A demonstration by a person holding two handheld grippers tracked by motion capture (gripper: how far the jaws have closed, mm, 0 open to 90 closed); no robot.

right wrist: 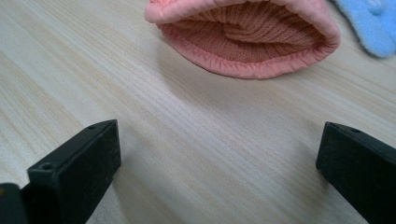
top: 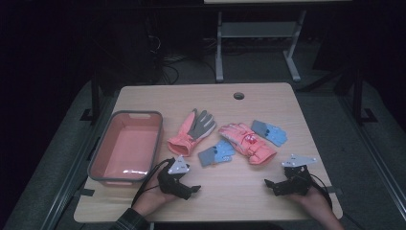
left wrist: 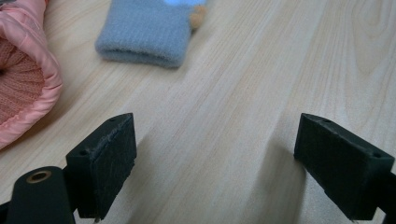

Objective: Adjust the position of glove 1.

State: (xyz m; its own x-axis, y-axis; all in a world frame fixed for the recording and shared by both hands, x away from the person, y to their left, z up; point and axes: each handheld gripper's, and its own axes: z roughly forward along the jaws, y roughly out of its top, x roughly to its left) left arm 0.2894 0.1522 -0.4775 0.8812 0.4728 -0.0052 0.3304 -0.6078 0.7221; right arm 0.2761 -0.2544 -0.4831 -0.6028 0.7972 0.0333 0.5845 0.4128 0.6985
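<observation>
All four gloves lie on the counter. The bin has nothing in it. Both claws, left and right, are wide and hold nothing.

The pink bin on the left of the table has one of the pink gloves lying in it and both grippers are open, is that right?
Not quite. The high view shows the pink bin empty; both pink gloves lie on the table to its right. The left gripper and right gripper are indeed open.

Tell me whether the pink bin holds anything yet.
Empty. The high view shows the pink bin with a bare floor inside, while all four gloves lie on the table beside it.
</observation>
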